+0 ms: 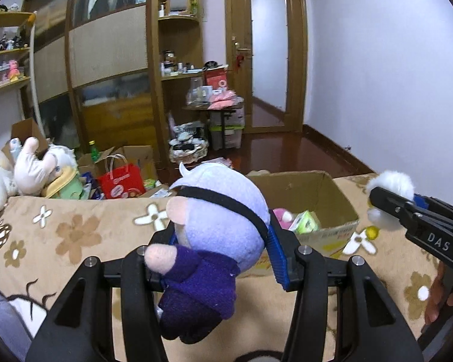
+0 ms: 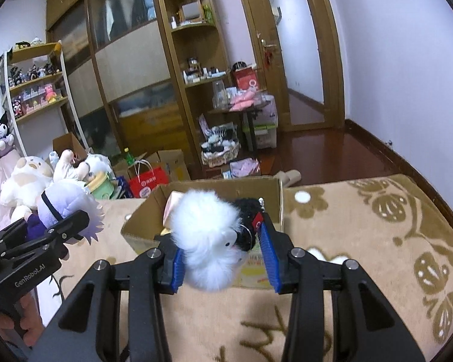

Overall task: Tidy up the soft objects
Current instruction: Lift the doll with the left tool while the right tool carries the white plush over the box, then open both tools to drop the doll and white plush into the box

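Observation:
My left gripper [image 1: 223,256] is shut on a purple plush doll [image 1: 217,229] with a lilac head and a black eye band, held above the floral blanket [image 1: 75,235] just left of an open cardboard box [image 1: 332,199]. The doll also shows in the right wrist view [image 2: 63,208]. My right gripper [image 2: 223,259] is shut on a fluffy white plush toy [image 2: 208,238] with a black part, held in front of the box [image 2: 220,190]. The white toy also shows in the left wrist view [image 1: 389,199]. The box holds a pink toy [image 1: 282,215] and a green item [image 1: 306,221].
Several plush toys [image 2: 27,178] lie at the bed's left end. Beyond the bed edge stand a red paper bag [image 1: 120,181], cardboard boxes and a basket [image 2: 220,150] on the wooden floor. Wardrobe, shelves and a door stand behind.

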The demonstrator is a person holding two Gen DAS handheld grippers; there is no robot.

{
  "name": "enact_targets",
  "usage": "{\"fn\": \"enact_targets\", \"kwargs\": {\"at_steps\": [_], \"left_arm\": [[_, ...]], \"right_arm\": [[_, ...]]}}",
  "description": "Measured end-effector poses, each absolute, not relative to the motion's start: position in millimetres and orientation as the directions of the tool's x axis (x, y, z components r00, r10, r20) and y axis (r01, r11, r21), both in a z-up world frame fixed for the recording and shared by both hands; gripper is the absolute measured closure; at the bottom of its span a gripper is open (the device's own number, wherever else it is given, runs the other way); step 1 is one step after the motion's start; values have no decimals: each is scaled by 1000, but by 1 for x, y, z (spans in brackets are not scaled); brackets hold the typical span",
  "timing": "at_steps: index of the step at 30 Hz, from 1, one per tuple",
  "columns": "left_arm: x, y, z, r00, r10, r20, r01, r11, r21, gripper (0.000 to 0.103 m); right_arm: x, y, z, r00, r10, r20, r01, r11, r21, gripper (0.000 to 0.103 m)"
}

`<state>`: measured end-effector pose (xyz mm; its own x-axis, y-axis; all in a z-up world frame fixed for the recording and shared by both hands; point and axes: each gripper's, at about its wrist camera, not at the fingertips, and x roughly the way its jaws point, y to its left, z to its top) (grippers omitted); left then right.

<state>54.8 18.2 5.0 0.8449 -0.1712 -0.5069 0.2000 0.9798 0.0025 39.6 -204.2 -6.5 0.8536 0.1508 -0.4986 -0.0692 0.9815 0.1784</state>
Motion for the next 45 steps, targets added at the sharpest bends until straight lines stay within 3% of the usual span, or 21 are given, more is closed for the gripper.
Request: {"fn": "enact_targets", "kwargs": {"at_steps": [8,14,30,39,45], "left_arm": [[93,23,12,837,-223,-501,223,973,-59,53],[120,10,6,822,-234,-519,252,967,-37,53],[165,-15,-48,749,-241,-618,281,959,-32,50],[165,-14,-50,756,-241,-609,276,960,-37,21],[153,-12,-44,772,-192,-606,246,969,6,17]], "right_arm": [[61,-203,-6,877,162,-453,-93,981,171,58],[81,-196,-14,877,180,-446,-117,979,166,58],[122,-204,-65,821,188,-539,-94,976,197,57],[129,-203,-78,799,181,-574,-84,978,190,57],[121,-202,-69,805,152,-573,-75,985,155,53]]}}
